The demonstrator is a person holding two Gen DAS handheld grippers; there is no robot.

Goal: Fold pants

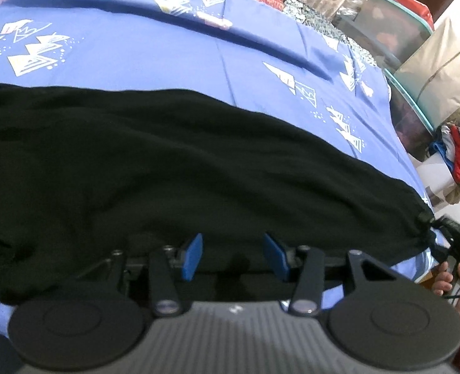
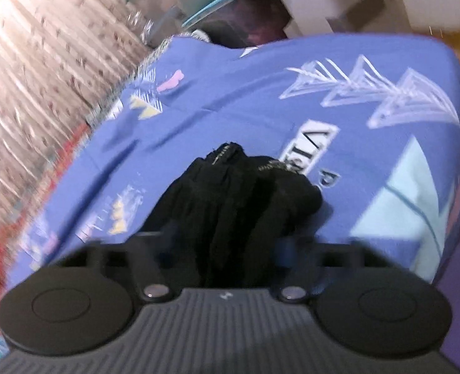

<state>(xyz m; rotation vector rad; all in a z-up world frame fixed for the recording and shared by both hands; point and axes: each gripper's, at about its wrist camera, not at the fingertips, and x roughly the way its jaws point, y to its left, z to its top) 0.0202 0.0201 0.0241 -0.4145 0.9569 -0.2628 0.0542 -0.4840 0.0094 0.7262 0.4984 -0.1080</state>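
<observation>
Lying across the near part of the bed (image 1: 167, 62), the black pants (image 1: 167, 162) touch the left gripper (image 1: 234, 257), fingers (image 1: 192, 257) apart; the right gripper (image 2: 223, 246) clamps a bunched end.

Pants (image 1: 167, 162): plain black, no pattern; pale speckled stitching shows along the bunched edge (image 2: 223, 152) in the right wrist view. Bedsheet (image 1: 136, 53): periwinkle blue, printed with white line-drawn triangles, small pink marks and yellow accents, plus a white label with dark lettering (image 2: 315, 143). Left tool (image 1: 233, 257): black arms, grey ribbed body, blue finger pads (image 1: 192, 257). Curtain (image 2: 27, 78): cream with small reddish leaf motifs.
</observation>
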